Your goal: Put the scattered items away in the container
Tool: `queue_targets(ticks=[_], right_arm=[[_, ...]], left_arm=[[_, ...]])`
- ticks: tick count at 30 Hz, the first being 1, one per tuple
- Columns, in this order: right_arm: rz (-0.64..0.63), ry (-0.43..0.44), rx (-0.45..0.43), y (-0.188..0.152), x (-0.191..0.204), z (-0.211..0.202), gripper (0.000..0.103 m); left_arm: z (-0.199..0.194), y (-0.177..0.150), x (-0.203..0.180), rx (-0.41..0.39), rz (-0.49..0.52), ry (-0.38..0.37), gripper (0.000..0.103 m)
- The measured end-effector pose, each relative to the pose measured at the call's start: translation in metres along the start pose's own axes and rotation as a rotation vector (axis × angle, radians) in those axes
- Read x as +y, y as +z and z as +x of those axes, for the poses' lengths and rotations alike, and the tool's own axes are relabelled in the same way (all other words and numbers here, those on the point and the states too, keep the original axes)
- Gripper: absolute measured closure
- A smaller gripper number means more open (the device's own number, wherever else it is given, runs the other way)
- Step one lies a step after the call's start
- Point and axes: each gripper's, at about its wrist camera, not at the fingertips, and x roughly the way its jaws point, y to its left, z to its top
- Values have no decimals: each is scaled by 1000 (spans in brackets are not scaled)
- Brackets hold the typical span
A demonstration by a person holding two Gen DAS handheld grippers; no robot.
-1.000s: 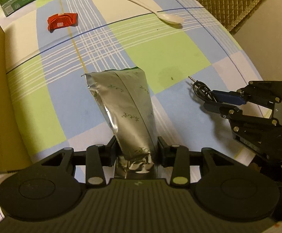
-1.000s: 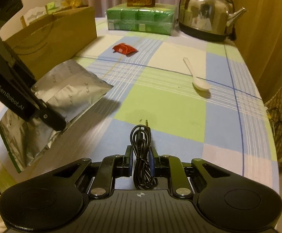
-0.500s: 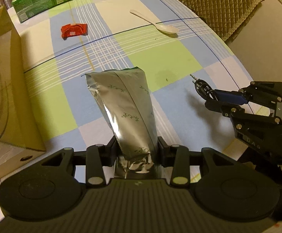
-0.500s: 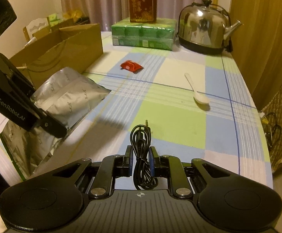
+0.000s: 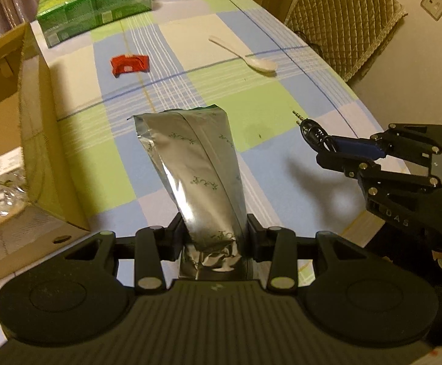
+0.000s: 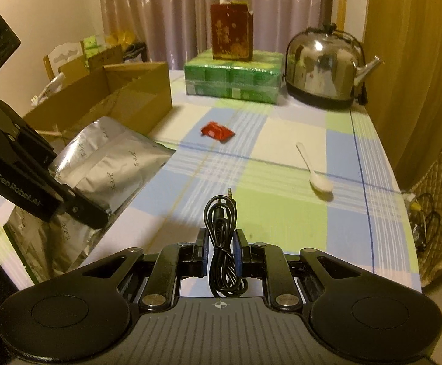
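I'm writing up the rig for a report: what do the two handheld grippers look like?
Both are matte black plastic. Each has a ribbed grey deck flanked by two round discs, linkage arms with silver pivot screws, and blue finger pads. The left gripper carries white "GenRobot.AI" lettering on its side; the right gripper shows similar faint letters.

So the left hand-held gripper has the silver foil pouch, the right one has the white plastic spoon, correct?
Not quite. The right hand-held gripper is shut on a coiled black audio cable, as the right wrist view shows. The white plastic spoon lies on the checked tablecloth. The left hand-held gripper does hold the silver foil pouch.
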Motion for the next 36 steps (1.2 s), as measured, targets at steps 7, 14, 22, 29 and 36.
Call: queue_targets(ticks=[7,14,22,29,36], right_arm=[[-2,23,-32,18,9,-6,90],[-18,46,-67,39,20,-9,90],[-33,86,-111,64,40,-5,90],[-41,123,-129,83,64,4,90],[-47,191,-153,113,96,19,90]], left_arm=[[-25,3,9,-43,-2,15,68],[-49,5,20,-73,-13,32,68],[-84,9,44,-117,-36,45,68],[-115,15,77,-155,-72,74,68],[-138,14,123,-162,-112,138,68]])
